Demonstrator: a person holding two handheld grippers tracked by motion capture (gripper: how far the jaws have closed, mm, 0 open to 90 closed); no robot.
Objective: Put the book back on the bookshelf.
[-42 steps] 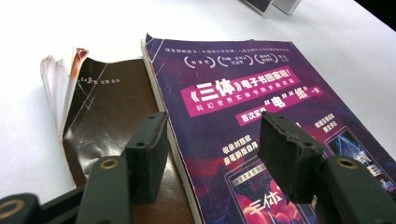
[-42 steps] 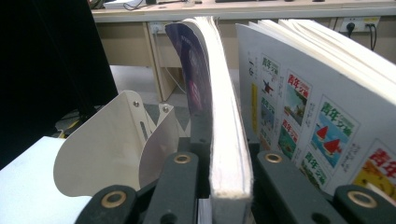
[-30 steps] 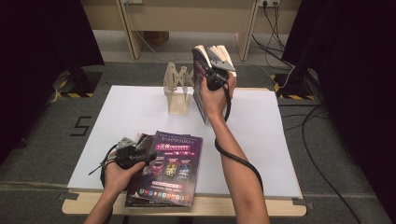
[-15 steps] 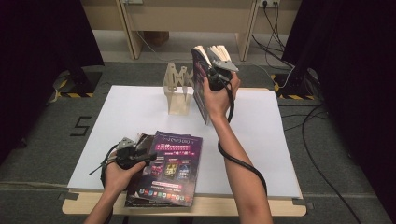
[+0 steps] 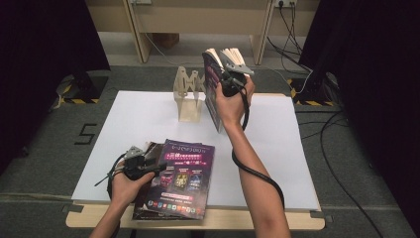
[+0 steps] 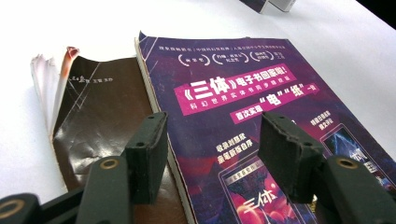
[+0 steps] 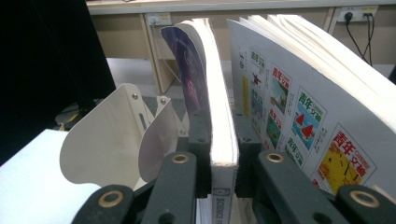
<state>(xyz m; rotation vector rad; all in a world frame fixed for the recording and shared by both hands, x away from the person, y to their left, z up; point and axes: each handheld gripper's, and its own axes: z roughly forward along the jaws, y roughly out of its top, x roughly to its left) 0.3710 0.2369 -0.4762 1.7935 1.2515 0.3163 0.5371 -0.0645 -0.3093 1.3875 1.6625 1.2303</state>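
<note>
Slightly shifted, right hand-held gripper (image 7: 219, 163) clamps upright purple-covered book (image 7: 219, 116).

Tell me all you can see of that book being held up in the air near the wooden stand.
The raised book is a thick paperback with a purple cover and cream page edges. It stands nearly upright, its lower corner close to the white table, beside the stand. The right gripper is clamped on a wad of its pages, which fan open at the top; an inside page shows small coloured pictures.
</note>
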